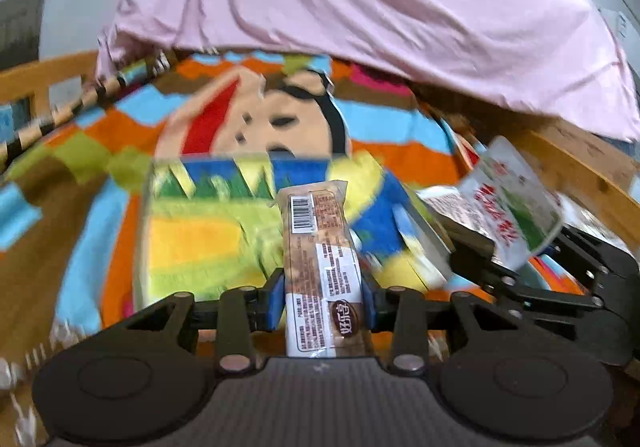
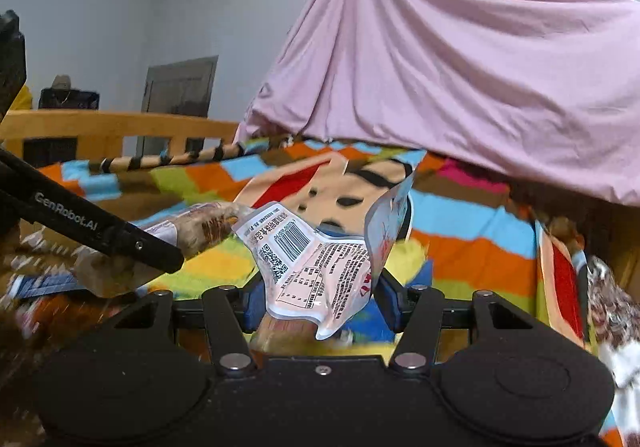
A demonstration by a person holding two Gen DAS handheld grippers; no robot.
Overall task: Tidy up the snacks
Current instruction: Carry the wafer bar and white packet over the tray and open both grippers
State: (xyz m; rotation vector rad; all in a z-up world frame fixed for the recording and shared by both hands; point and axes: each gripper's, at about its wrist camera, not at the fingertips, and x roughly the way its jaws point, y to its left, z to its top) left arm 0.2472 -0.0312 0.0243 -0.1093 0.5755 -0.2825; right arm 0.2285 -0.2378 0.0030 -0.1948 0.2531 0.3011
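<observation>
Bright patchwork blanket (image 1: 100, 151) is covering a wood-railed bed, pink sheet (image 2: 460, 79) draping behind. L gripper (image 1: 323, 297) is pinching a long brown snack bar (image 1: 320, 247) — long axis running straight out along the fingers, barcode end far. R gripper (image 2: 318, 301) is clamping a crumpled white pouch (image 2: 316, 263), fanning up and fwd. Clear tray (image 1: 144, 231) is lying just ahead of L — the nearer of the 2.

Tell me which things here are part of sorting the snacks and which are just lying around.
Part of the job:
left gripper, clamping the brown snack bar
right gripper, clamping the white snack pouch
clear bin

Just lying around:
pink sheet
cartoon blanket
wooden bed rail
</observation>
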